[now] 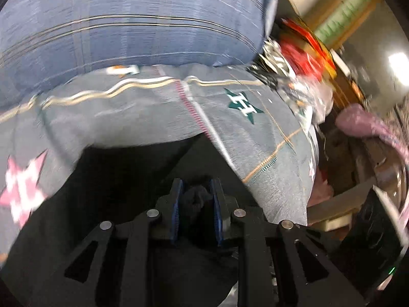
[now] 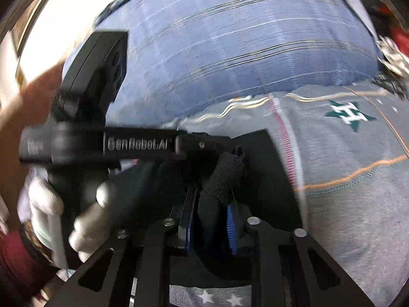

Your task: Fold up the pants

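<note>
The black pants (image 1: pixel 107 184) hang in front of the left wrist camera over a grey bedspread. My left gripper (image 1: pixel 196 197) is shut on a bunched fold of the black pants. In the right wrist view my right gripper (image 2: pixel 212 204) is shut on another bunch of the black pants (image 2: pixel 263 158), which stick up between its pads. The left gripper's body (image 2: pixel 107 143) with a gloved hand shows at the left of the right wrist view, close beside the right gripper. Both views are motion-blurred.
A grey bedspread (image 1: pixel 255 138) with green and pink star patches lies under the pants. A blue plaid pillow (image 1: pixel 127 20) lies behind it. Red items and clutter (image 1: pixel 301 56) sit past the bed's right edge. A star-patterned cloth (image 2: pixel 217 296) shows below.
</note>
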Tool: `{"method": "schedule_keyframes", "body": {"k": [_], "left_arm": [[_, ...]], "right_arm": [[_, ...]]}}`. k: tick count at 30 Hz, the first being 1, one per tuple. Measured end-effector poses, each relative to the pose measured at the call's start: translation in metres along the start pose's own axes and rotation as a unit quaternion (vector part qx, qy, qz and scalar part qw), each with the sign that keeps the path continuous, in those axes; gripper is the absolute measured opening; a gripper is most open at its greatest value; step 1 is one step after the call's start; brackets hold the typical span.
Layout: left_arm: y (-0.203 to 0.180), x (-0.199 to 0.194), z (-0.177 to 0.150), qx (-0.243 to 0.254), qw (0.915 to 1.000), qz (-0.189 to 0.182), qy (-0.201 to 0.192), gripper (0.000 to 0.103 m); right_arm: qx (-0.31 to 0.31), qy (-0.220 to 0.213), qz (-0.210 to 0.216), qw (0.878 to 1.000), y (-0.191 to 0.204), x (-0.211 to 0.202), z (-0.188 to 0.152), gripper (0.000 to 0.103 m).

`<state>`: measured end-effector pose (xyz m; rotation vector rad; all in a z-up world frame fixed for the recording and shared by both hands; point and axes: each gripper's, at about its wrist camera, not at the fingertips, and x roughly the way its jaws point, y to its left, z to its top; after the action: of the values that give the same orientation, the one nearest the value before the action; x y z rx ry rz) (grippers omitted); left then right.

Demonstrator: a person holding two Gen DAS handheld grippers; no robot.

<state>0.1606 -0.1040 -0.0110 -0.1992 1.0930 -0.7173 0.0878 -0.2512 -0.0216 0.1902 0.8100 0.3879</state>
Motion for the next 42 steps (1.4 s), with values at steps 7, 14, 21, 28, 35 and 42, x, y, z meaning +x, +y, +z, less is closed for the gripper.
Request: {"method": "schedule_keyframes", "body": {"k": [7, 14, 21, 28, 35, 42], "left_arm": [[0.029, -0.057, -0.034, -0.062, 0.9958, -0.017, -0.065, 0.048], [0.056, -0.106, -0.068, -0.111, 0.9876, 0.032, -0.105, 0.047], [0.060, -0.128, -0.107, -0.127, 0.9806, 0.087, -0.122, 0.047], [0.062, -0.135, -0.135, -0.144, 0.9754, 0.110, -0.125, 0.048], [0.058, -0.141, -0.151, -0.139, 0.9731, 0.128, -0.132, 0.048], [0.064, -0.145, -0.163, -0.146, 0.9679, 0.147, -0.142, 0.047]], "right_arm": [[-0.106, 0.005, 0.040, 0.994, 0.066, 0.003, -0.021, 0.057], [-0.169, 0.056, 0.110, 0.978, 0.107, -0.009, -0.042, 0.055], [-0.061, -0.004, 0.016, 0.998, 0.043, -0.039, 0.012, 0.031], [-0.017, 0.020, 0.034, 0.999, 0.039, 0.002, 0.027, 0.032], [-0.051, 0.066, -0.028, 0.996, 0.059, 0.034, 0.005, 0.036], [0.010, 0.063, 0.017, 0.998, 0.040, 0.017, 0.007, 0.001]]}}
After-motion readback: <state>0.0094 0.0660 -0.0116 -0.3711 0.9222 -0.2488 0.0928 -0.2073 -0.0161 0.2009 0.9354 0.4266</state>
